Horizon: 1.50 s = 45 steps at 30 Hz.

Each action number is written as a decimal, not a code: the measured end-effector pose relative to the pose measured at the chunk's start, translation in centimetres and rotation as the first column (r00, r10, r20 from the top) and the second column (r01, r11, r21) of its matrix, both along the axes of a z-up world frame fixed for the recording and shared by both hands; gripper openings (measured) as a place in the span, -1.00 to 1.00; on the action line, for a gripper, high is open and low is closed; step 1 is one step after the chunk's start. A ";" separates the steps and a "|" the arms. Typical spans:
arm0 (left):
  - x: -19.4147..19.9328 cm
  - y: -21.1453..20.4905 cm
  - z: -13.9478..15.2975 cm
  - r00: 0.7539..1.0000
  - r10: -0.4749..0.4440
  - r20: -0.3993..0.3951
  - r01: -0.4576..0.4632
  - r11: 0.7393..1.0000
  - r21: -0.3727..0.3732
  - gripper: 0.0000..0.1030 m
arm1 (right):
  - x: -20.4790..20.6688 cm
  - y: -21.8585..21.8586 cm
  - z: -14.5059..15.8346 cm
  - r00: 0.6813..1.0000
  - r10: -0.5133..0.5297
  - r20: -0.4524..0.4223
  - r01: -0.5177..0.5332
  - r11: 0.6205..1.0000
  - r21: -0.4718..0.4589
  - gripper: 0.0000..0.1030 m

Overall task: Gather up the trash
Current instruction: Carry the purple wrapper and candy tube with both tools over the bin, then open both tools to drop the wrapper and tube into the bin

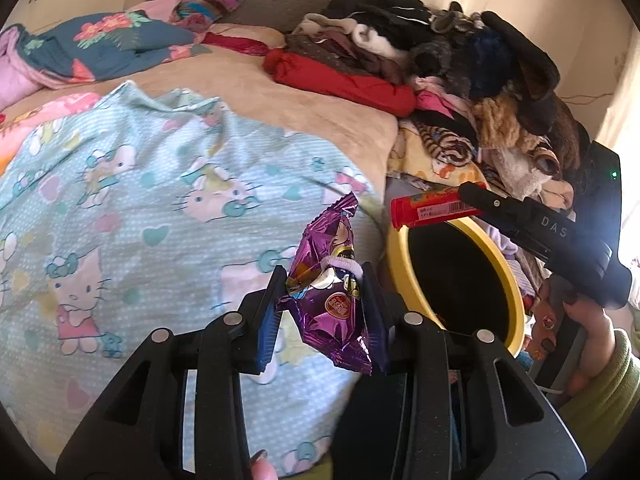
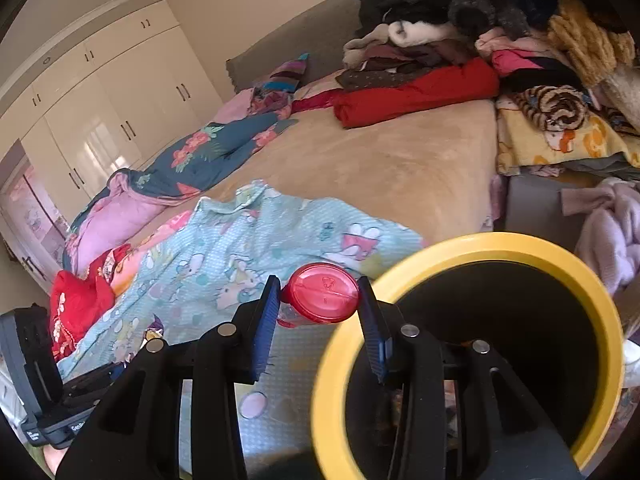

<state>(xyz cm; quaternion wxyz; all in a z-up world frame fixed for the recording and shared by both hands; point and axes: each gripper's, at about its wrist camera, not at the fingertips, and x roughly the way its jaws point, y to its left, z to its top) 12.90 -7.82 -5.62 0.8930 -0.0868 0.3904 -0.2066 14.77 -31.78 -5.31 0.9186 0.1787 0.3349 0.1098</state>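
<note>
Nearest in the left wrist view, the left gripper (image 1: pixel 324 300) has its two blue-padded fingers closed on a crinkled purple foil snack wrapper (image 1: pixel 334 304), which carries a round red seal whose print is too small to read. Just right of it stands a yellow-rimmed round bin with a dark inside (image 1: pixel 404 264). Over the bin's rim, the right gripper (image 1: pixel 468 194), its black body marked "DAS", holds a red cylindrical tube with a barcode label (image 1: pixel 434 210). In the right wrist view the right gripper (image 2: pixel 318 300) clamps that same tube by its sides, the red round cap (image 2: pixel 324 292) facing the camera, beside the bin's yellow rim (image 2: pixel 496 242). Beneath both lies a light blue Hello Kitty sheet (image 1: pixel 132 200) spread on a bed with a beige blanket (image 2: pixel 400 160). Farther back lie a folded red cloth (image 2: pixel 416 92), a heap of dark and tan clothes (image 1: pixel 460 52) and a blue floral quilt (image 2: pixel 208 152). White wardrobe doors (image 2: pixel 100 112) line the far wall.
</note>
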 end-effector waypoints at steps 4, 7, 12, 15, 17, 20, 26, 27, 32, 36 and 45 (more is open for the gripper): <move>-0.3 -1.7 0.3 0.999 -0.031 0.008 0.031 1.000 0.008 -0.42 | -0.9 -1.9 -0.1 1.000 -0.026 -0.007 0.026 1.000 0.004 -0.27; -0.6 -3.0 0.6 0.998 -0.054 0.015 0.054 0.998 0.016 -0.42 | -1.7 -3.2 -0.2 0.999 -0.044 -0.016 0.044 0.999 0.010 -0.27; -0.8 -5.2 0.9 0.995 -0.095 0.027 0.094 0.995 0.039 -0.42 | -2.6 -5.1 -0.6 0.996 -0.076 -0.036 0.076 0.997 0.008 -0.28; -1.0 -7.1 1.0 0.991 -0.132 0.032 0.130 0.990 0.057 -0.42 | -3.0 -6.4 -1.0 0.993 -0.106 -0.056 0.106 0.994 -0.004 -0.28; -1.1 -8.2 1.1 0.987 -0.154 0.038 0.151 0.986 0.069 -0.42 | -3.2 -7.2 -1.3 0.990 -0.121 -0.070 0.121 0.993 -0.003 -0.28; -1.2 -10.3 1.1 0.981 -0.191 0.040 0.187 0.979 0.086 -0.42 | -3.4 -8.8 -1.9 0.983 -0.152 -0.103 0.153 0.988 0.003 -0.28; -1.1 -14.0 0.5 0.968 -0.251 0.026 0.247 0.962 0.116 -0.42 | -4.1 -11.3 -3.1 0.969 -0.187 -0.163 0.193 0.981 0.018 -0.24; -0.9 -14.4 0.3 0.966 -0.258 0.022 0.254 0.960 0.118 -0.42 | -4.2 -11.7 -3.4 0.965 -0.192 -0.177 0.200 0.979 0.027 -0.24; 0.0 -16.6 -0.5 0.956 -0.292 -0.003 0.291 0.951 0.109 -0.26 | -4.6 -12.9 -3.2 0.962 -0.187 -0.200 0.195 0.980 0.023 0.10; 0.5 -17.0 -0.6 0.959 -0.282 -0.007 0.281 0.954 0.107 0.19 | -5.1 -13.0 -2.0 0.967 -0.178 -0.185 0.182 0.983 0.005 0.21; 0.5 -13.6 0.6 0.984 -0.176 0.033 0.171 0.977 0.126 0.79 | -10.5 -8.8 2.5 0.984 -0.155 0.083 0.165 0.978 -0.127 0.88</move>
